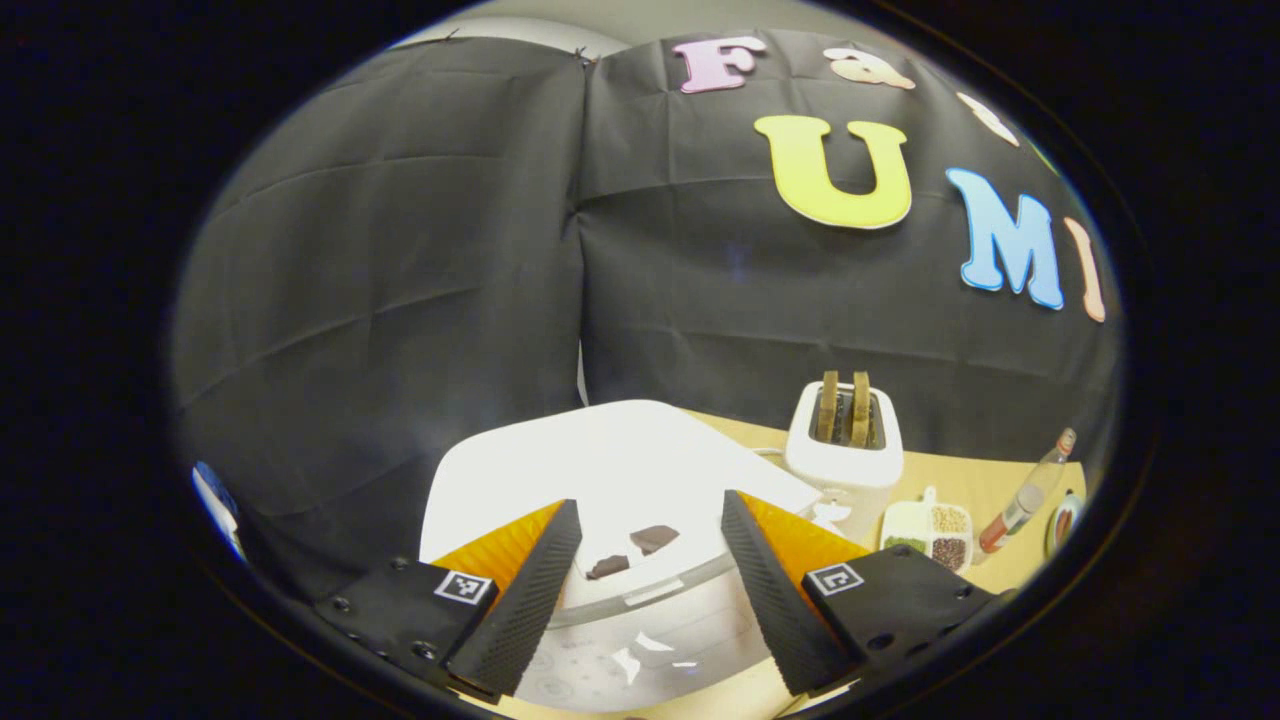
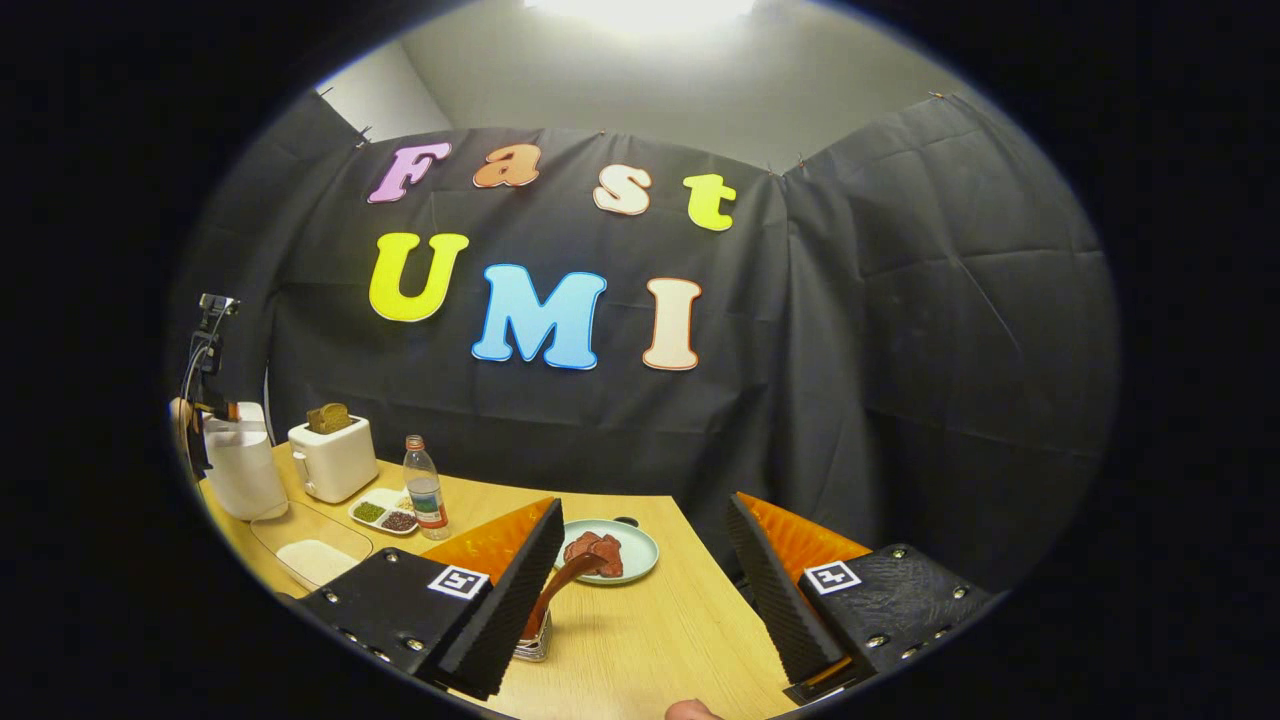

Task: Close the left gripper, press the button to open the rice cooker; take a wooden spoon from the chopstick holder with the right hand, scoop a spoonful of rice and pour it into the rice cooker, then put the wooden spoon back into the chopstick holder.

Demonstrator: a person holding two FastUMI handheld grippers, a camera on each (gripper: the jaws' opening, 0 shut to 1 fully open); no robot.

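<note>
The white rice cooker (image 1: 620, 470) sits right below my left gripper (image 1: 650, 505), its lid down, with two dark marks on top. My left gripper hangs just above the lid, open, holding nothing. In the right gripper view the cooker (image 2: 243, 470) stands at the far left of the table, with the left gripper (image 2: 207, 340) over it. The wooden spoon (image 2: 560, 585) stands in the chopstick holder (image 2: 530, 648), beside the left finger of my right gripper (image 2: 645, 505), which is open and apart from it. A clear tray of rice (image 2: 312, 557) lies in front of the cooker.
A white toaster (image 2: 333, 455) with bread, a divided dish of grains (image 2: 385, 512) and a bottle (image 2: 425, 490) stand along the table's back. A pale plate (image 2: 640, 548) with brown food lies past the spoon. The table edge runs close on the right.
</note>
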